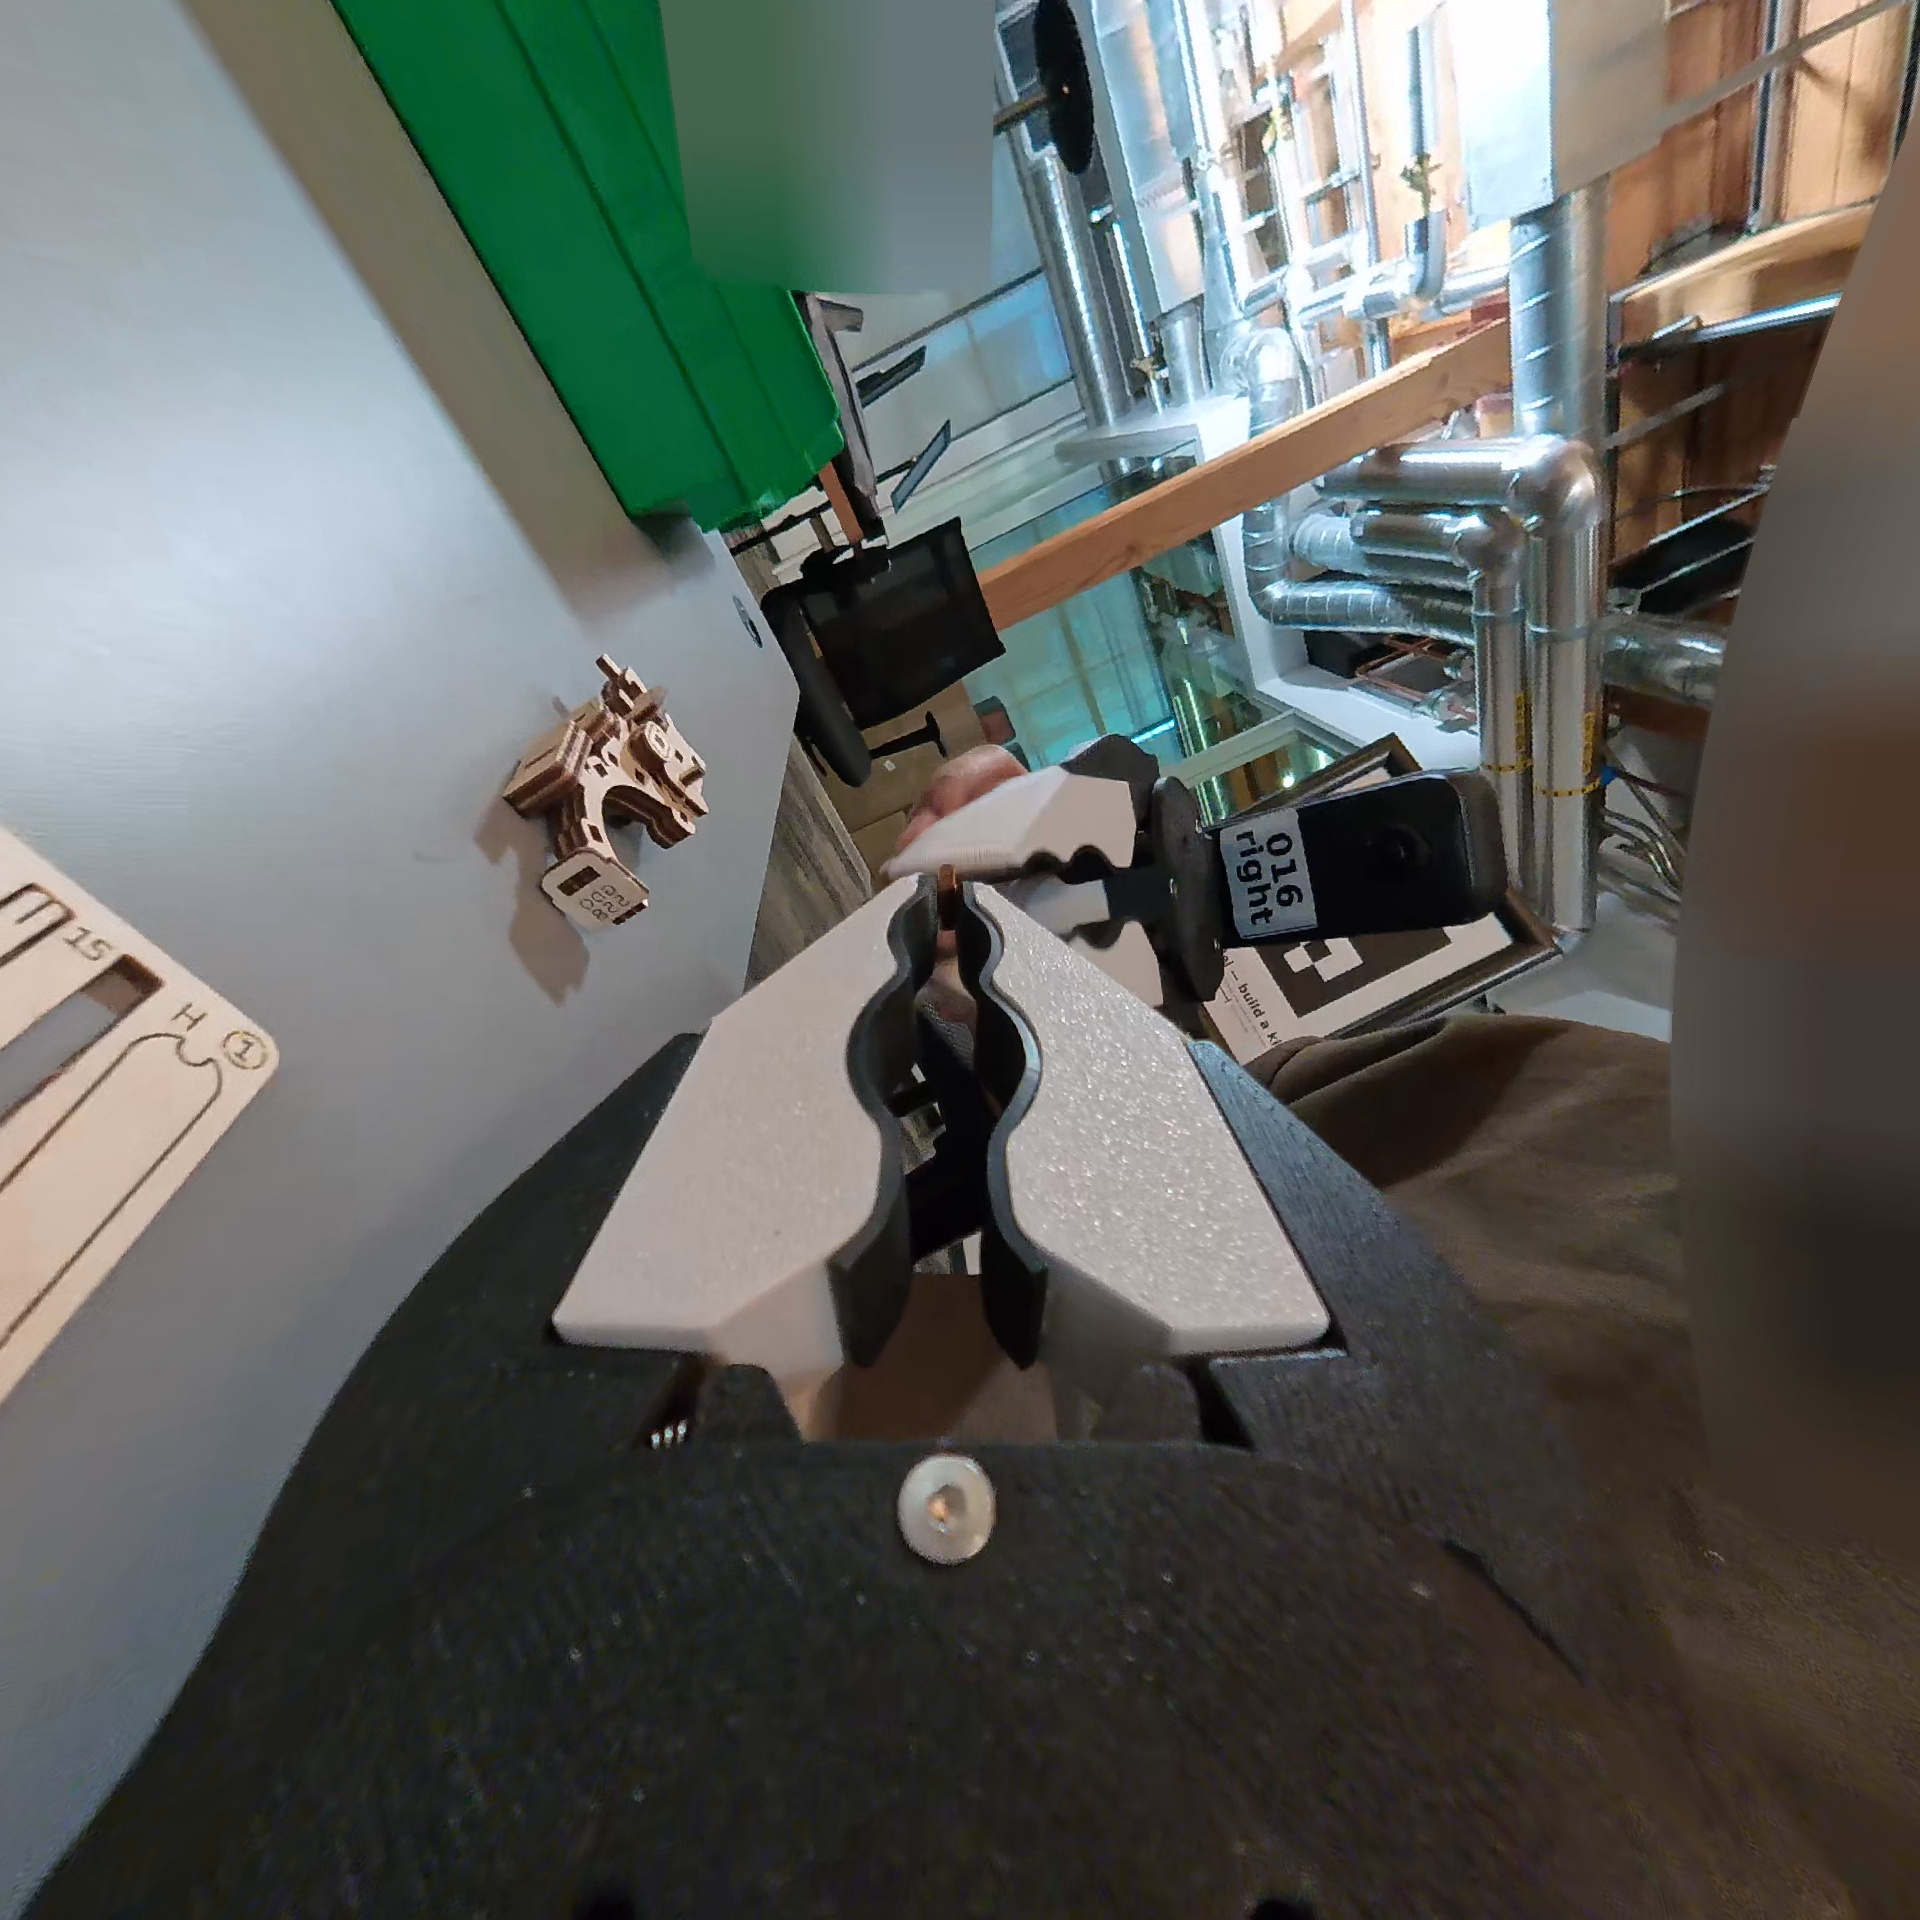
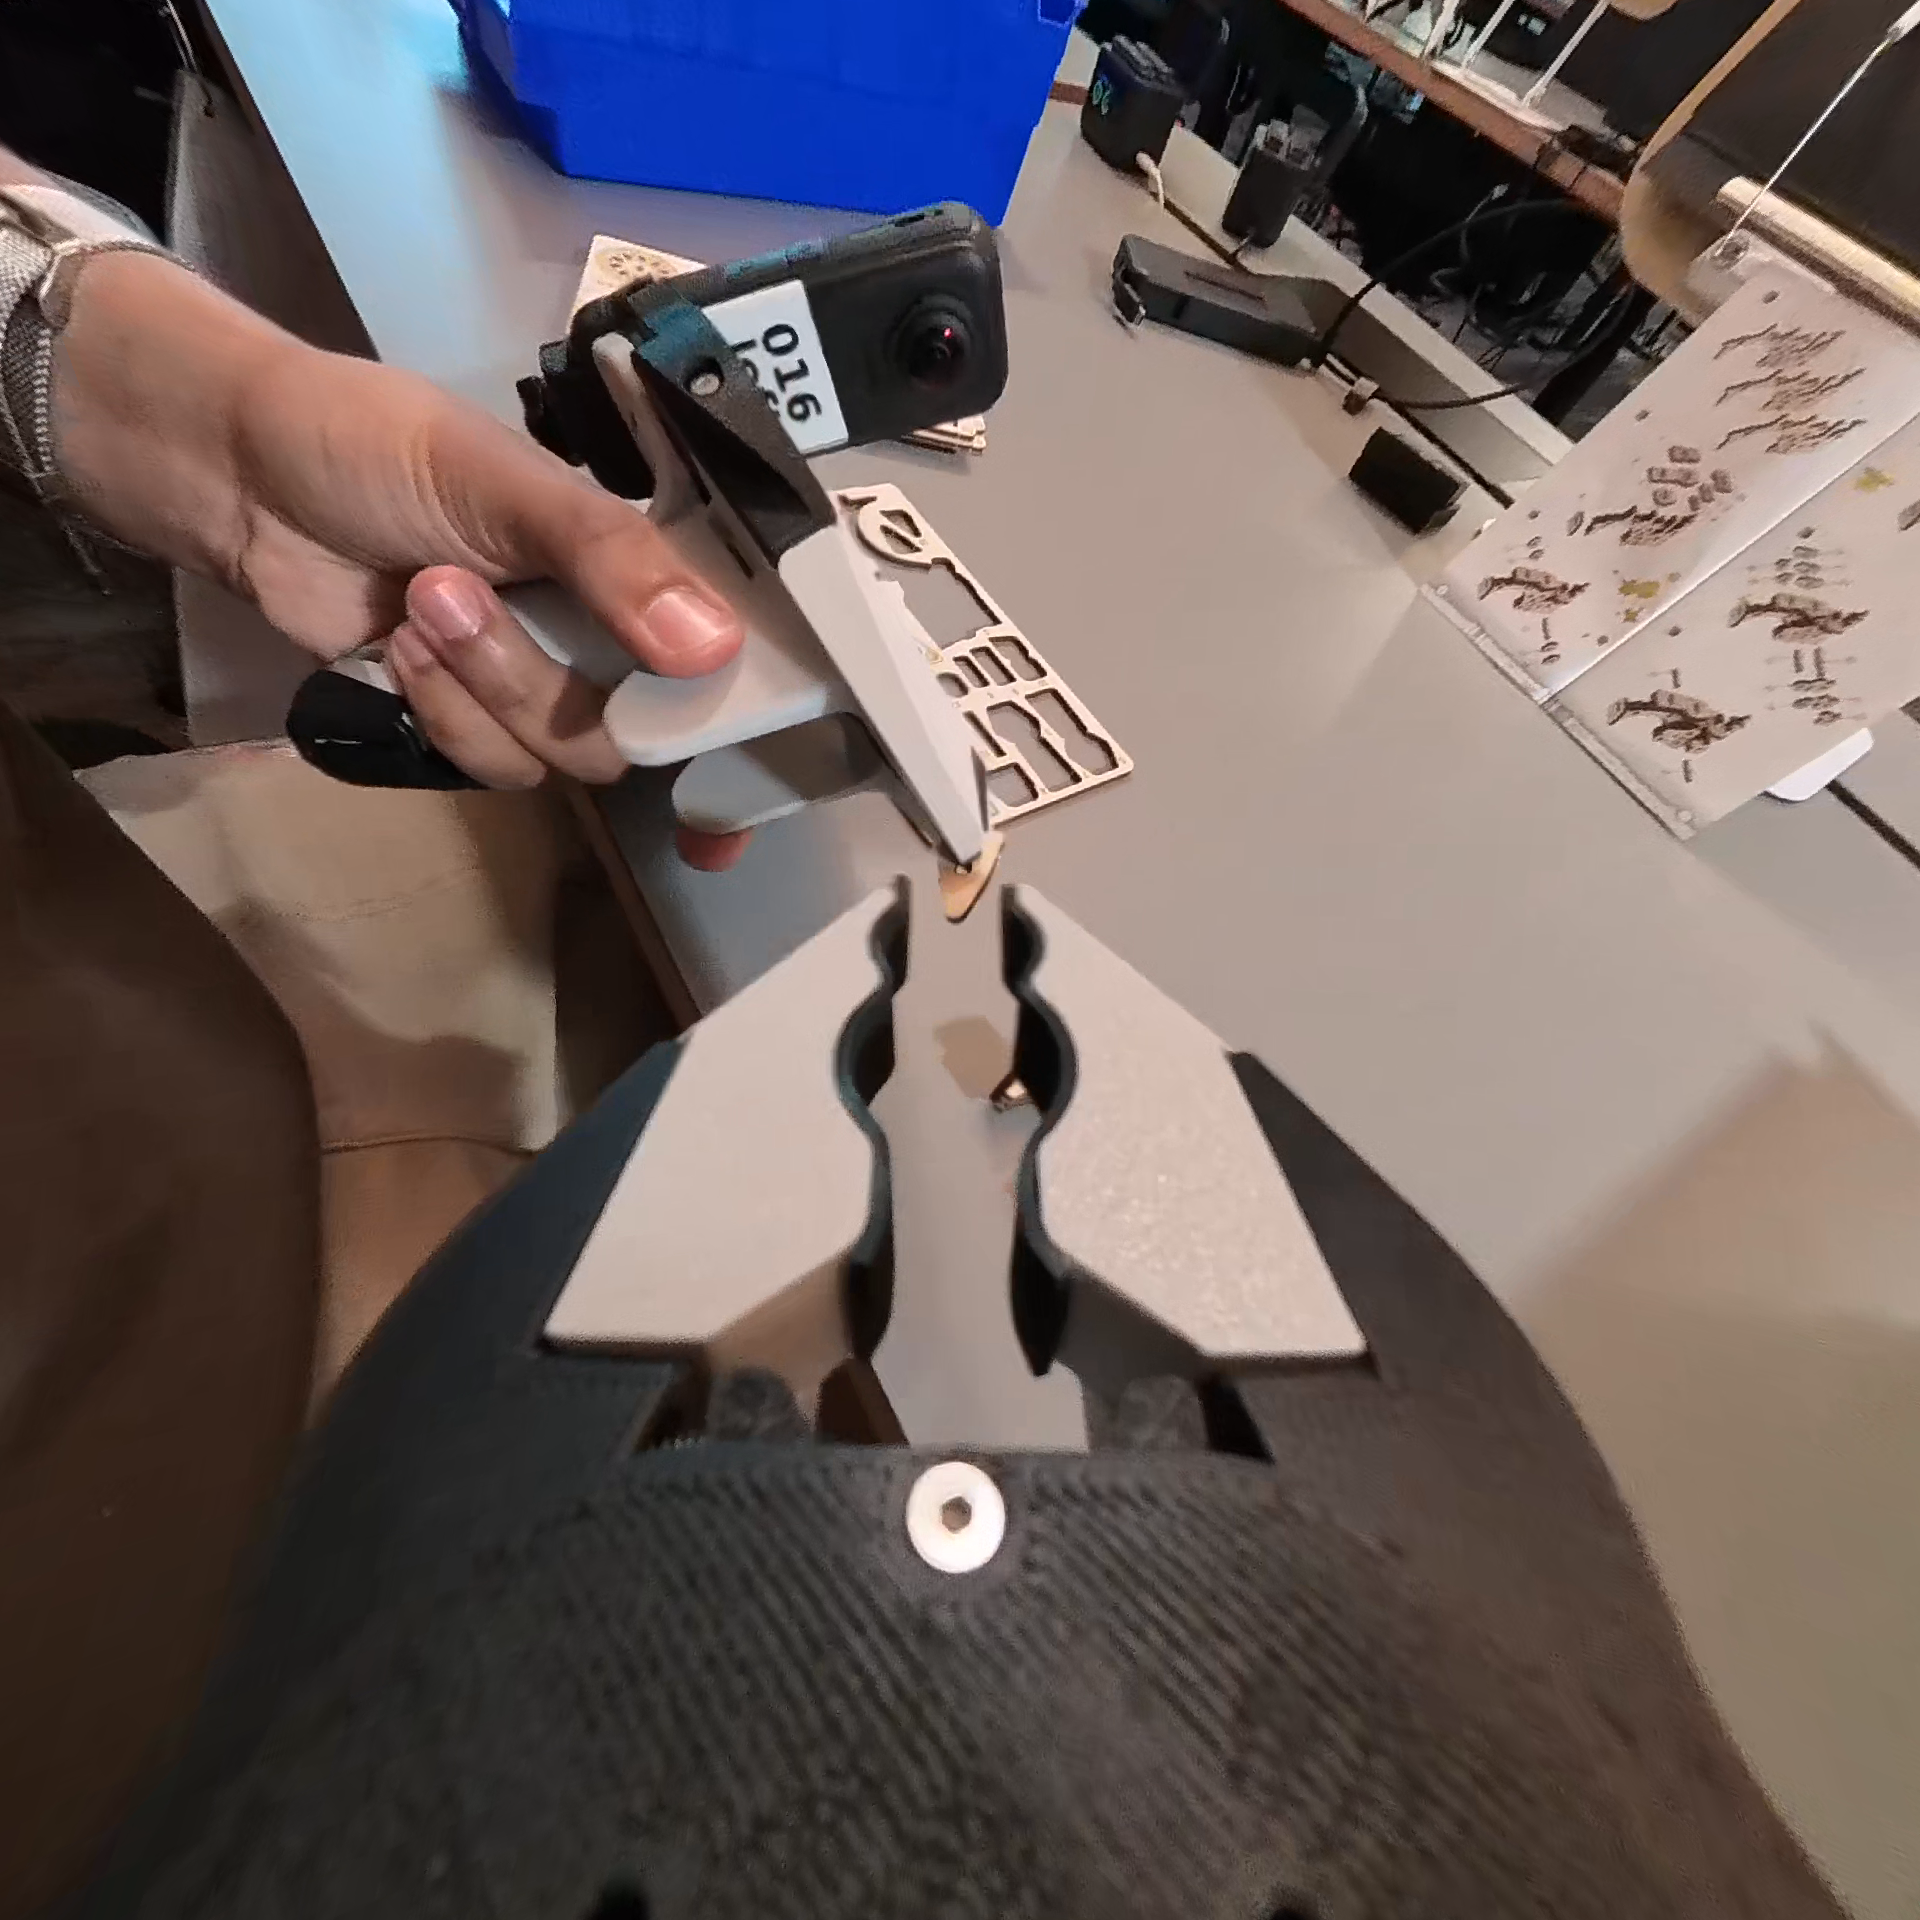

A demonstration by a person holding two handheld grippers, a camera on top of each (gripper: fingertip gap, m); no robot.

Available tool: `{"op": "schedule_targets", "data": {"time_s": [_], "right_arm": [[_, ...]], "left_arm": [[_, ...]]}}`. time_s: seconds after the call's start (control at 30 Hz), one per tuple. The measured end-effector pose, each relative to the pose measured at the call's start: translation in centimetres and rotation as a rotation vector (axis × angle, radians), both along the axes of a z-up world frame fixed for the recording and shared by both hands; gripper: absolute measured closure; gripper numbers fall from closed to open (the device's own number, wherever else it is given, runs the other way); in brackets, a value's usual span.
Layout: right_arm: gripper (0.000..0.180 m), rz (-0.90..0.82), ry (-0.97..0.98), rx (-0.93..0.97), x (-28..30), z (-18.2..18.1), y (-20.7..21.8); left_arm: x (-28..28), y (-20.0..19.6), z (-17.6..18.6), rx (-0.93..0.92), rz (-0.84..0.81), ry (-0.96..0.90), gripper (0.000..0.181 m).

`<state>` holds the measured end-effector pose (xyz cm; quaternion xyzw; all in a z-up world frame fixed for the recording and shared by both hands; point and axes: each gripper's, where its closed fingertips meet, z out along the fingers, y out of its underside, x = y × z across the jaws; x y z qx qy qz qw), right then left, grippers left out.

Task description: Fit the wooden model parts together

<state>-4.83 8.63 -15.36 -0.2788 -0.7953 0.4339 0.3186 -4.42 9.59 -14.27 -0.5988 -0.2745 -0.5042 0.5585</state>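
**Left gripper pinched a small wooden part while the right stood parted beside it**

In the left wrist view the left gripper (image 1: 948, 899) filled the lower centre of the frame, its grey fingers (image 1: 758, 1143) drawn nearly together and clamped at the tips on a small wooden piece (image 1: 949, 883), only a sliver of which showed between them. Just beyond those tips, at centre right, the right gripper (image 1: 997, 868) pointed in towards the same spot.

The right wrist view showed the same meeting from the other side. The right gripper (image 2: 956, 904) held its fingers (image 2: 748, 1143) apart with nothing between them, grey table (image 2: 1247, 883) showing through the gap. Just above its tips hung the small wooden piece (image 2: 971, 878), a pale rounded tab gripped at the point of the left gripper (image 2: 966, 852), which a hand (image 2: 395, 540) held at centre left.

A partly built wooden model (image 1: 608, 790) lay on the table at centre left of the left wrist view, well apart from both grippers. A punched-out wooden sheet (image 1: 94, 1091) sat at the left edge there, and in the right wrist view it (image 2: 1018, 686) lay behind the left gripper. A blue bin (image 2: 790, 94) stood at the top, a green bin (image 1: 623, 260) at the upper left of the left view.
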Motion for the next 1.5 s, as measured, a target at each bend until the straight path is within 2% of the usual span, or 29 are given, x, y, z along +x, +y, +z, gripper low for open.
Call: {"op": "schedule_targets", "data": {"time_s": [0.03, 0.23, 0.33, 0.47, 0.57, 0.67, 0.73, 0.8, 0.87, 1.1, 1.3, 1.5], "right_arm": [[0.173, -0.007, -0.003, 0.006, 0.0, 0.0, 0.1], [0.175, -0.029, -0.028, -0.006, 0.7, 0.1, 1.2], [0.174, -0.119, -0.033, -0.015, 0.4, 0.2, 3.8], [0.174, -0.302, -0.190, -0.078, 0.4, -2.4, 7.9], [0.174, -0.385, -0.251, -0.144, 0.7, -3.2, 8.8], [0.174, -0.448, -0.280, -0.147, 0.7, -3.7, 9.0], [0.174, -0.473, -0.316, -0.134, 0.9, -4.6, 8.9], [0.174, -0.494, -0.329, -0.142, 1.1, -4.9, 8.8], [0.174, -0.519, -0.325, -0.150, 1.1, -4.8, 9.0], [0.173, -0.526, -0.344, -0.234, 1.5, -4.5, 9.1], [0.173, -0.447, -0.336, -0.177, 1.7, -4.3, 9.2], [0.173, -0.374, -0.377, -0.080, 1.2, -5.0, 9.2]], "left_arm": [[0.1, 0.1, 0.0, -0.001, -0.001, 0.001, 0.181], [0.8, 0.6, 0.2, -0.014, -0.014, 0.004, 0.178], [0.6, 0.7, 0.3, -0.045, -0.010, 0.060, 0.166], [1.3, 2.2, -0.5, -0.157, -0.052, 0.380, 0.163], [0.4, 3.9, -1.9, -0.262, -0.074, 0.612, 0.151], [-1.2, 5.9, -3.2, -0.319, -0.101, 0.734, 0.141], [-1.6, 6.6, -5.3, -0.399, -0.174, 0.769, 0.132], [-1.4, 6.6, -6.9, -0.453, -0.235, 0.773, 0.133], [-0.9, 6.4, -6.2, -0.407, -0.240, 0.751, 0.140], [0.9, 5.7, -5.1, -0.355, -0.291, 0.577, 0.141], [0.3, 6.6, -5.2, -0.349, -0.279, 0.570, 0.140], [0.0, 7.8, -5.2, -0.336, -0.272, 0.445, 0.146]]}}
